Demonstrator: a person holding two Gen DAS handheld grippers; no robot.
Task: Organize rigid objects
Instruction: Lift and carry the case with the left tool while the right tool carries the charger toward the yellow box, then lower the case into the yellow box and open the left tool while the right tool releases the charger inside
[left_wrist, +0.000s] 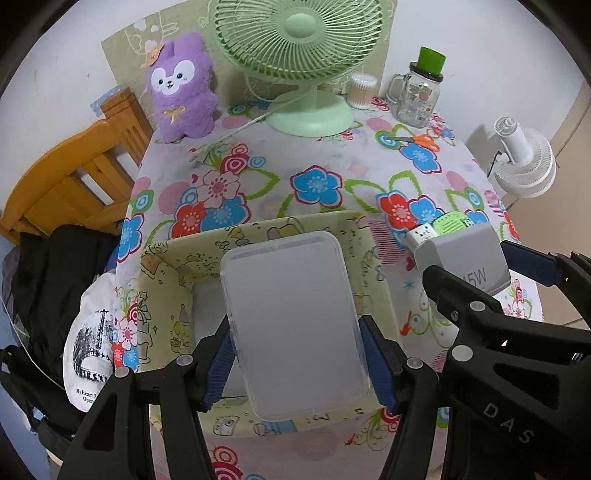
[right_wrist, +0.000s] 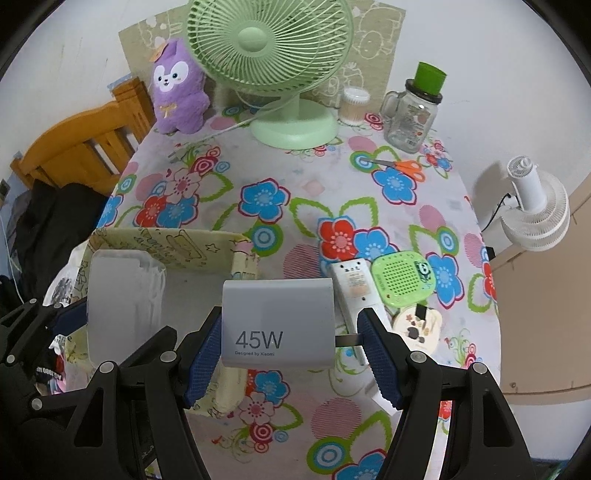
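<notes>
- Looking along my left gripper (left_wrist: 297, 363), I have the frosted plastic case (left_wrist: 293, 325) pinched between the two blue pads (left_wrist: 376, 365), one on each long edge, the case reaching forward past the fingertips.
- The case hangs over the open yellow printed box (left_wrist: 166, 266), with the box's far wall showing beyond its front end.
- Just to the right of the box, my right gripper (left_wrist: 487, 266) holds the grey charger (left_wrist: 465, 254) above the floral tablecloth (left_wrist: 325, 155); a green perforated gadget (left_wrist: 448, 223) peeks out behind the charger.
- Along my right gripper (right_wrist: 286, 350), the grey charger (right_wrist: 277, 321), marked 45W, sits between the blue pads (right_wrist: 203, 350). The left pad presses its side; the right one bears on the metal prongs sticking out, so the jaws are clamped on it.
- The yellow printed box (right_wrist: 170, 247) lies left of and behind the charger, with the frosted plastic case (right_wrist: 118, 302) in my left gripper (right_wrist: 66, 317) beside it.
- Right of the charger, a white remote (right_wrist: 351, 291), the green perforated gadget (right_wrist: 399, 277) and a small round decorated item (right_wrist: 417, 325) lie on the tablecloth.
</notes>
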